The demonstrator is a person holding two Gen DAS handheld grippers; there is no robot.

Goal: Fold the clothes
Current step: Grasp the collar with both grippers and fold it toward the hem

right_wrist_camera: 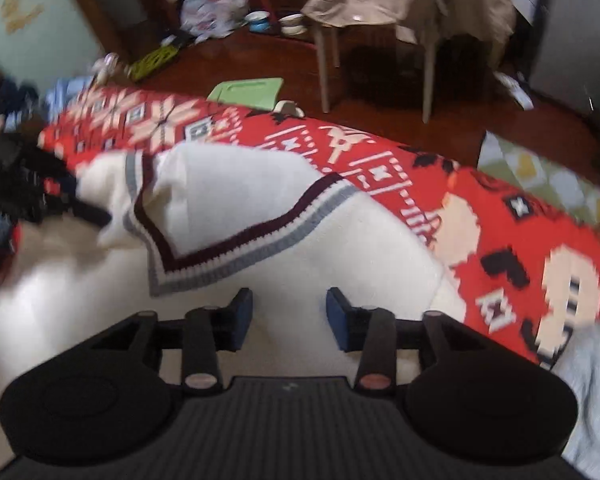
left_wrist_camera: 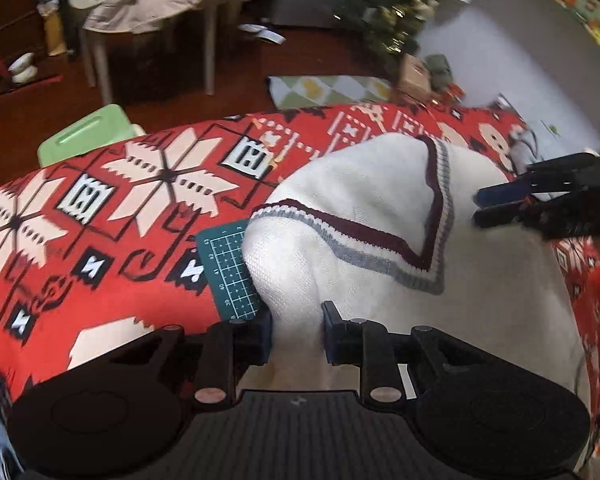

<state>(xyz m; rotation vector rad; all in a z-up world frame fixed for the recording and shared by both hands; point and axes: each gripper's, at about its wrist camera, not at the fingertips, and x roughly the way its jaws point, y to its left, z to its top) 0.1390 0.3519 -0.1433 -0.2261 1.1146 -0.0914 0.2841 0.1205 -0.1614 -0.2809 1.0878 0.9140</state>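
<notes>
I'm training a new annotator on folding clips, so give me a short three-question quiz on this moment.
1. True or false: the white sweater lies on a red patterned cloth.
2. What shows beside the sweater's left edge? A) green cutting mat B) book C) plate
3. Are the right gripper fingers open or shut?

Key: 1 true; 2 A; 3 open.

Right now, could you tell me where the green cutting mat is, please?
In the left wrist view, the green cutting mat lies on the red patterned cloth, partly tucked under the white sweater's left edge, just ahead of the left gripper.
</notes>
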